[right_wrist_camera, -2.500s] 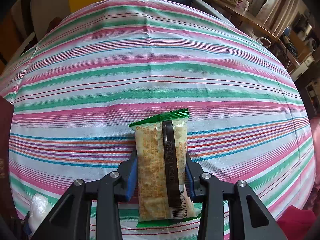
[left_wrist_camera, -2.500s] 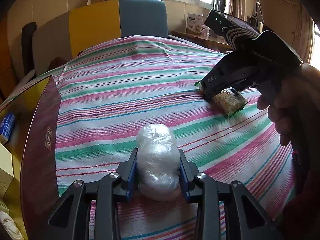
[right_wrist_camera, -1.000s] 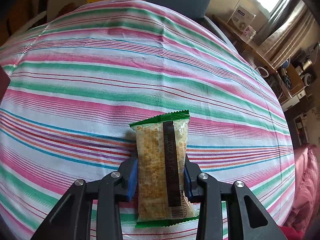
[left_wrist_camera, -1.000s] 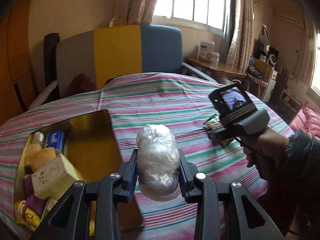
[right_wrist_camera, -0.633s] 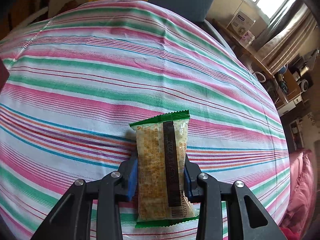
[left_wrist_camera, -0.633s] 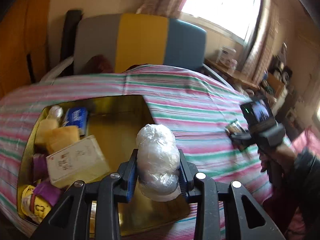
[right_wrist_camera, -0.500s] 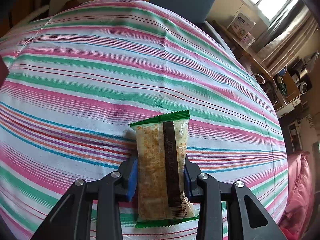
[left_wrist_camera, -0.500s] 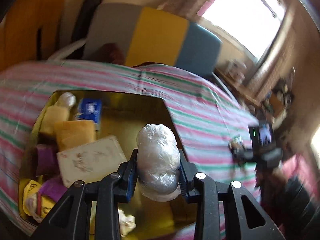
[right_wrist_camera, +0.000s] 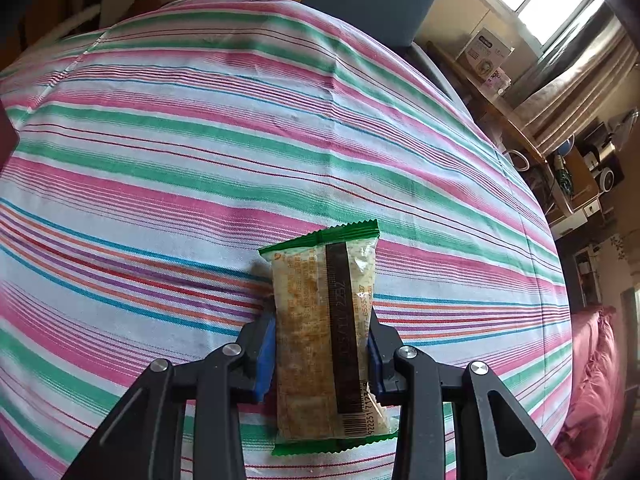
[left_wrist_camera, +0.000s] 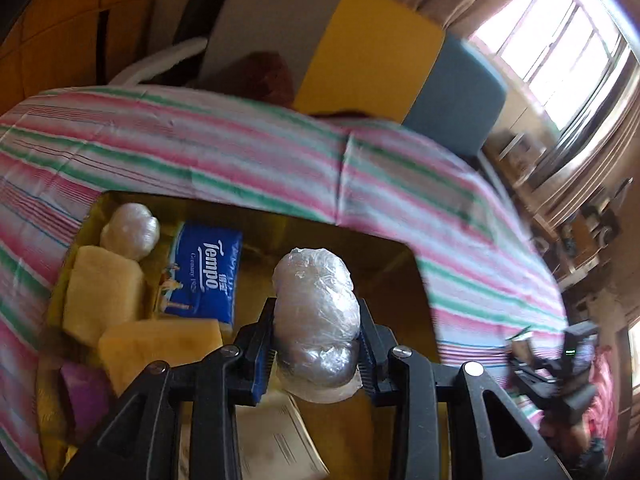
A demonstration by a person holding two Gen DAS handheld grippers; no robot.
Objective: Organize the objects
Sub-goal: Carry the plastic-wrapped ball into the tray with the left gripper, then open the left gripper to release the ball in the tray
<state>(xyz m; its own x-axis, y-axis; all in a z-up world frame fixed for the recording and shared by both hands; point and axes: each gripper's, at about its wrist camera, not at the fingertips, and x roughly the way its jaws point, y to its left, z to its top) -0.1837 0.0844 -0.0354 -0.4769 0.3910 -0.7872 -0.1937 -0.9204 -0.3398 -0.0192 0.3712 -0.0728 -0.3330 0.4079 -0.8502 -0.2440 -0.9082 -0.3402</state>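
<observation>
While my left tongs (left_wrist_camera: 316, 348) gripped a plastic-wrapped bundle (left_wrist_camera: 316, 320) over the box (left_wrist_camera: 384, 248), my right tongs (right_wrist_camera: 322, 356) clamped a snack bar (right_wrist_camera: 324, 336) above the table (right_wrist_camera: 200, 160).

Left tongs (left_wrist_camera: 316, 354), wrapped ball (left_wrist_camera: 316, 316), now over tray (left_wrist_camera: 384, 248)
</observation>
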